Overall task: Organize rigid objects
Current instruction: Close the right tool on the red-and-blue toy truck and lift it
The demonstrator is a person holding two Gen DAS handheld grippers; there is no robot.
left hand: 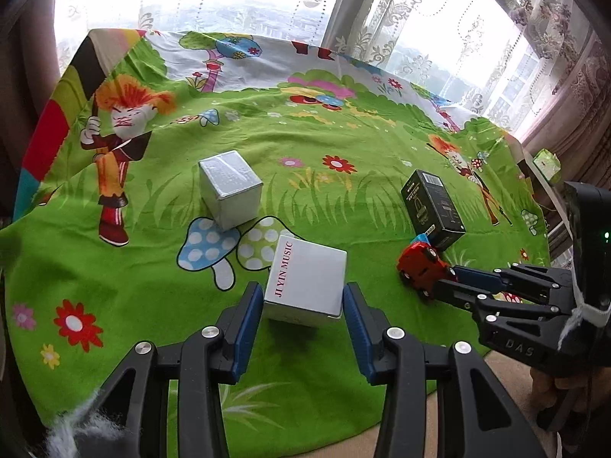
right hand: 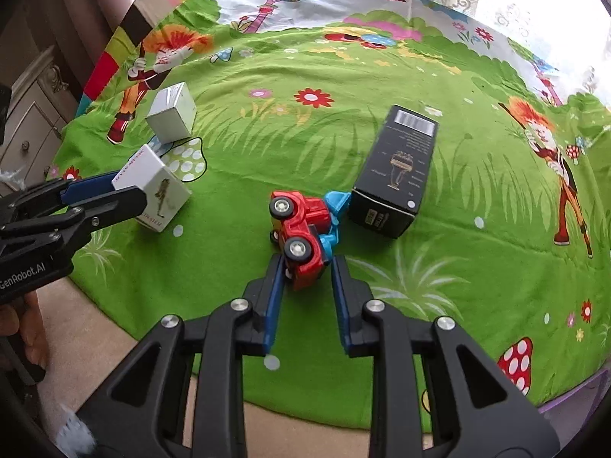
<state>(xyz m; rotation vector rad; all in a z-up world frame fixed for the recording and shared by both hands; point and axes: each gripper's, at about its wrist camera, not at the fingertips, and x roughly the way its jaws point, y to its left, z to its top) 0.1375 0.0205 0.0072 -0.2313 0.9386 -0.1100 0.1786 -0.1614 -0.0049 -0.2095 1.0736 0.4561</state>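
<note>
Left fingers (left hand: 303,297) bracket white box (left hand: 307,280); right fingers (right hand: 307,271) pinch toy truck (right hand: 299,231).

Left gripper (left hand: 303,297): black plastic linkage frame, triangular cutouts, round silver screws at joints, blue ribbed pads on fingers (left hand: 247,328). White "GenRobot.AI" lettering on side at 9 o'clock in right wrist view. Right gripper (right hand: 307,271): same black frame, silver screws, blue pads; embossed "DAS" marking, green indicator light, white fluff on body. Bare skin of hand (left hand: 553,381) beneath.
</note>
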